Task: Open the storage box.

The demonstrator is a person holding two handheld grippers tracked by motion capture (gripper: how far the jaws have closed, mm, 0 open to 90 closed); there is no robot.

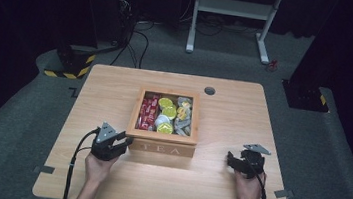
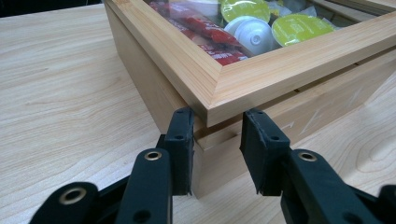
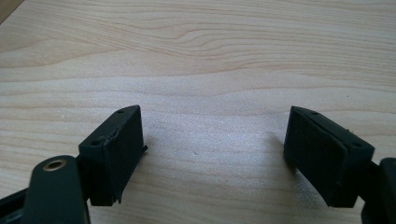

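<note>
Grey carpet surrounds a pale wooden desk (image 1: 225,185), with dark curtains, cables and a white frame farther back in the room.

Nearest, the person's left hand (image 1: 98,166) holds the left claw (image 1: 120,142) at the near left corner of a wooden tea box (image 1: 163,147). In the left gripper view this claw (image 2: 217,140) has its jaws set on either side of that corner, one black pad against the box's left wall and the other against the front wall, right under the overhanging lid frame (image 2: 201,79). The jaws are only partly apart and straddle the corner; whether they press on the wood firmly I cannot tell.

The right hand (image 1: 249,184) holds the right claw (image 1: 234,161) well to the right of the box, low over bare desk. In the right gripper view the right claw (image 3: 212,144) stands wide open, with nothing but wood grain between its jaws.

Beyond the left claw, through the box's clear lid, lie red packets (image 2: 205,35) on the side nearer it, then white and yellow-green capsules (image 2: 254,28). Grey sachets (image 1: 183,116) fill the far right compartment. Past the box, a round grey grommet (image 1: 209,90) sits in the desk near its far edge.
</note>
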